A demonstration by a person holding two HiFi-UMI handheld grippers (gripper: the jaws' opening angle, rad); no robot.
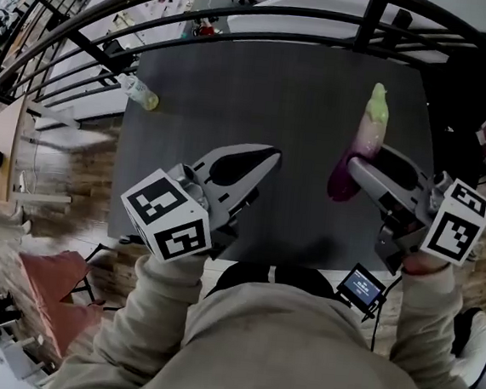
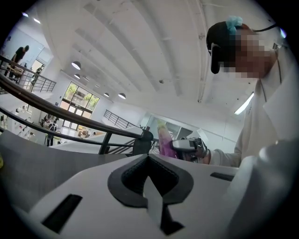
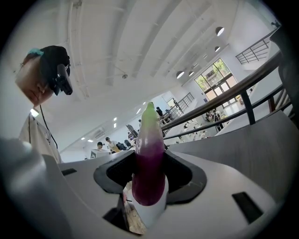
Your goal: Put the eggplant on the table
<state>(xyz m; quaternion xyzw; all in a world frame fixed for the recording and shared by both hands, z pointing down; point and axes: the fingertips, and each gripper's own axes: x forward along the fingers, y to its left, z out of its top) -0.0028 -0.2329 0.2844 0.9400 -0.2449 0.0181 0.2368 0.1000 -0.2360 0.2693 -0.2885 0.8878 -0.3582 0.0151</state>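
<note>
The eggplant (image 1: 363,145), purple with a pale green tip, hangs over the right side of the dark table (image 1: 269,98). My right gripper (image 1: 354,168) is shut on its purple lower end. In the right gripper view the eggplant (image 3: 148,172) stands upright between the jaws of that gripper (image 3: 149,161), its green tip pointing up. My left gripper (image 1: 271,156) hovers over the table's near middle, its jaws meeting at the tips with nothing between them. In the left gripper view the jaws of my left gripper (image 2: 148,158) look closed, and the eggplant (image 2: 163,140) shows beyond them.
A clear plastic bottle (image 1: 139,92) lies at the table's far left corner. A black railing (image 1: 244,10) curves behind the table. A small screen device (image 1: 361,286) hangs by the table's near edge at the right. A pink object (image 1: 50,286) sits on the floor at the left.
</note>
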